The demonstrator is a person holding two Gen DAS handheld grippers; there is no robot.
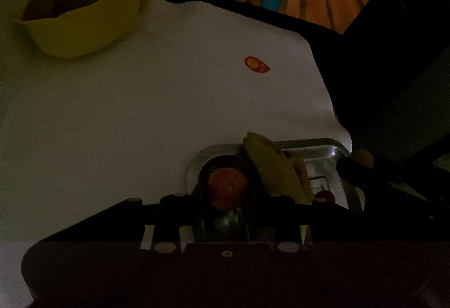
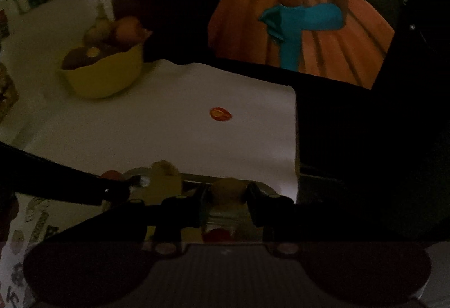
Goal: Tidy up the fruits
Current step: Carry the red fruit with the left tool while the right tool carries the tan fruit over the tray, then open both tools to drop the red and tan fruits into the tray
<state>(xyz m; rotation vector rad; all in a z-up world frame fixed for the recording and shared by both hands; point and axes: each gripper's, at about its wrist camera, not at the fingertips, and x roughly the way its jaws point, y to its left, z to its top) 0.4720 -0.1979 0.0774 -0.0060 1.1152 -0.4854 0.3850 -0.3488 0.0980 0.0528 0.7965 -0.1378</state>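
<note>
Evidently, a small orange fruit [image 1: 227, 187] is held between the left fingers [image 1: 213, 190] over the metal tray [image 1: 323, 152]; another round fruit [image 2: 228, 190] is clamped by the right fingers [image 2: 254, 195]. Both are judged light, firm, bruisable; their widest middle should be gripped.

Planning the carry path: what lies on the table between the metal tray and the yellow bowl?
Only a small red-orange sticker; otherwise the white table is bare, in both wrist views.

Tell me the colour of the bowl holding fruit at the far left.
Yellow bowl, clearest in the left wrist view.
</note>
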